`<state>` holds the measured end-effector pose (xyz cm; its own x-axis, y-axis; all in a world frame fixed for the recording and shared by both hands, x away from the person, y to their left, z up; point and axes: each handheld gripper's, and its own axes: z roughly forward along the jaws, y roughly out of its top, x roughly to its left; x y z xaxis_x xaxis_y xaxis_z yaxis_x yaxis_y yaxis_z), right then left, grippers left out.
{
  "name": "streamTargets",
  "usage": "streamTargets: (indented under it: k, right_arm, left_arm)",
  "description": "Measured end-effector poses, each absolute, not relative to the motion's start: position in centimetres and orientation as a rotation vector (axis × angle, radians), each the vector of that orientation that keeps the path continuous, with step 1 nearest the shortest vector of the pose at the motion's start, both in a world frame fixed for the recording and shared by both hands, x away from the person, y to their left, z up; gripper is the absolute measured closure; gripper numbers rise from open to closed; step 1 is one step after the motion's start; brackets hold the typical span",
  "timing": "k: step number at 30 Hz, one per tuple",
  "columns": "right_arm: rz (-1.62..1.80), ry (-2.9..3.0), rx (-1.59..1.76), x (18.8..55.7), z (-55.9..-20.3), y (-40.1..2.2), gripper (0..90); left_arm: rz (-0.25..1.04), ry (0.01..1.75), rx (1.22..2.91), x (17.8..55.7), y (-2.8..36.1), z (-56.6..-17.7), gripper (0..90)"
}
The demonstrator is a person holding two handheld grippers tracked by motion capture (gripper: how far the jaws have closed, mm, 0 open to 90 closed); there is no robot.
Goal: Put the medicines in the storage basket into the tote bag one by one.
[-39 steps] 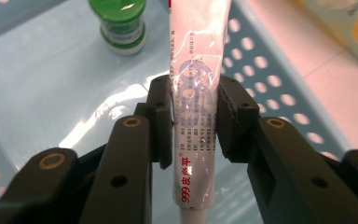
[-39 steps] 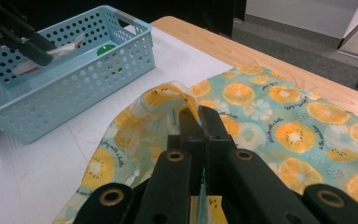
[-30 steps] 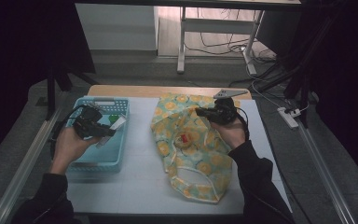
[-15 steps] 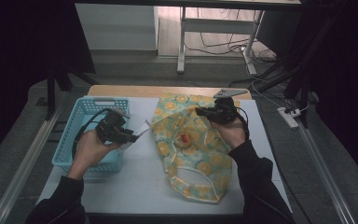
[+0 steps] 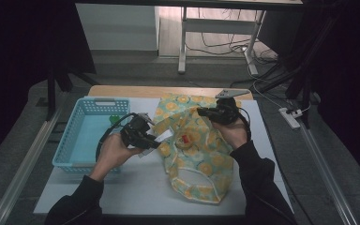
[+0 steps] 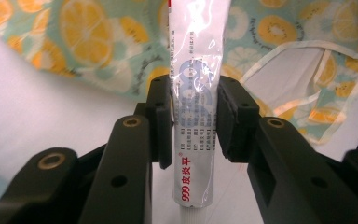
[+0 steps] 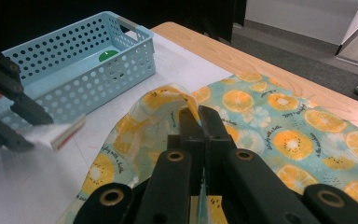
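Observation:
My left gripper (image 5: 153, 141) is shut on a white printed tube (image 5: 164, 136), held just past the basket's right wall at the left edge of the fruit-print fabric bag (image 5: 201, 161). In the left gripper view the tube (image 6: 196, 88) stands upright between the pads, over the bag (image 6: 98, 42). My right gripper (image 5: 203, 112) is shut on the bag's upper edge and lifts it, so the mouth gapes. In the right gripper view its jaws (image 7: 198, 119) pinch the raised hem of the bag (image 7: 284, 135). A small red item (image 5: 185, 139) lies inside the mouth.
A light blue perforated basket (image 5: 79, 140) stands at the left with a green object (image 5: 115, 119) in its far corner. White table surface (image 5: 136, 187) lies in front of the bag. The wooden table edge (image 5: 122, 91) runs along the back, and a power strip (image 5: 290, 118) lies on the floor at the right.
My left hand has carried the tube rightward, from over the basket to the bag's left edge. The right gripper has kept its hold on the bag without moving.

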<state>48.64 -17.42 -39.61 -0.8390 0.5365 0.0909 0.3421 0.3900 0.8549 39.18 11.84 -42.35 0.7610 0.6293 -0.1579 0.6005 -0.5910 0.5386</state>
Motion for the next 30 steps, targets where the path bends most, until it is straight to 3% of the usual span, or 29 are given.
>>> streamTargets:
  k: [16,30]
  right_arm:
    - [1.436,2.444,0.779,48.6,-39.5,-17.3,89.8]
    - [1.422,2.449,0.776,48.7,-39.7,-17.4,89.8]
  left_arm:
    - [0.038,0.82,2.409,41.4,5.6,-43.8,68.9]
    - [0.05,0.841,2.38,43.7,2.4,-45.5,68.9]
